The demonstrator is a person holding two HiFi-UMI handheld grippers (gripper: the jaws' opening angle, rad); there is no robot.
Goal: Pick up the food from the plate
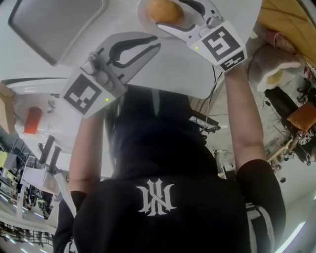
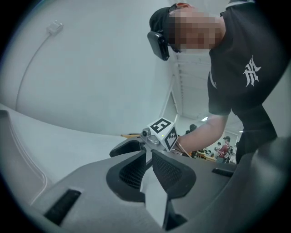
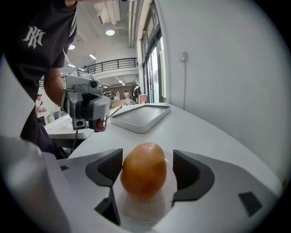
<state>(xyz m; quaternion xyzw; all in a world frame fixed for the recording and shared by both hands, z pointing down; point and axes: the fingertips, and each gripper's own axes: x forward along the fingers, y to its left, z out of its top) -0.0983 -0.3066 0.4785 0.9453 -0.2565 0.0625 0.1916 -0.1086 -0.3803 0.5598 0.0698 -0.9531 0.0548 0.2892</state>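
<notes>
While both tools are over the white worktop (image 1: 177, 69), entries run by view.
Head view: right tool (image 1: 183, 17) straddles orange-brown food (image 1: 163, 11) on plate (image 1: 142, 19); left tool (image 1: 150, 47) near grey tray (image 1: 54, 24).
Left gripper view: jaws together, nothing between.
Right gripper view: jaws wide apart either side of the food, not clamping it.

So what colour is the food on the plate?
The food is golden orange-brown; the right gripper view shows it best.
</notes>
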